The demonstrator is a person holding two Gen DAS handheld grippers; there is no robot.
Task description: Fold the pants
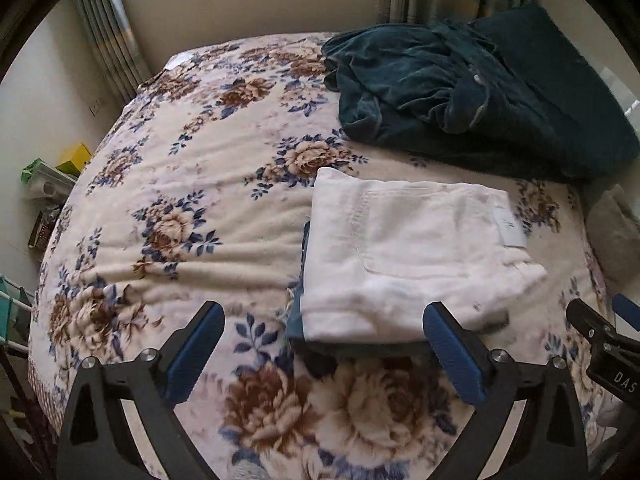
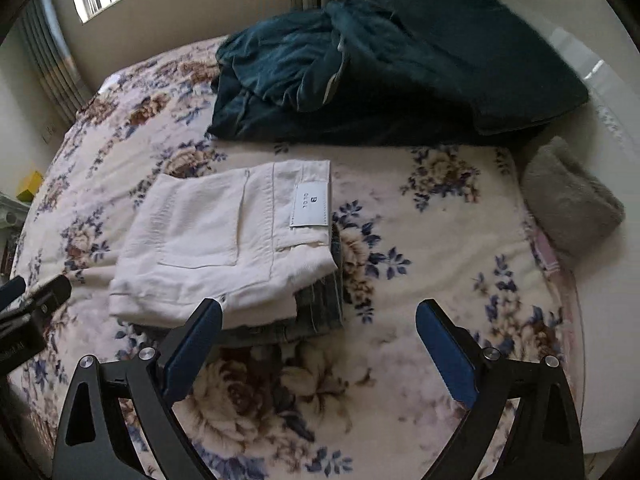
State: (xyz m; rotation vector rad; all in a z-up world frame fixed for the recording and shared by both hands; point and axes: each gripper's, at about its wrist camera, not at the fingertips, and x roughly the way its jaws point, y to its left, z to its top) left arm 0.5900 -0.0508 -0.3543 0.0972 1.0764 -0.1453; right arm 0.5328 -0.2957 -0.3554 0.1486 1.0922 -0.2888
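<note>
White folded pants (image 1: pixel 408 252) lie on the floral bed, back pocket and waist label up. They rest on top of a darker folded denim garment (image 1: pixel 298 316), whose edge shows under them (image 2: pixel 320 304). The white pants also show in the right wrist view (image 2: pixel 224 240). My left gripper (image 1: pixel 324 320) is open and empty, held above the bed just in front of the stack. My right gripper (image 2: pixel 318 318) is open and empty, in front of the stack's right corner. The right gripper's tip shows at the left view's right edge (image 1: pixel 600 336).
The floral blanket (image 1: pixel 180 200) covers the bed. A heap of dark teal clothes and a teal pillow (image 1: pixel 460 92) lies at the back right. A grey fuzzy cushion (image 2: pixel 572 200) sits at the right edge. Shelves with clutter (image 1: pixel 48 184) stand left of the bed.
</note>
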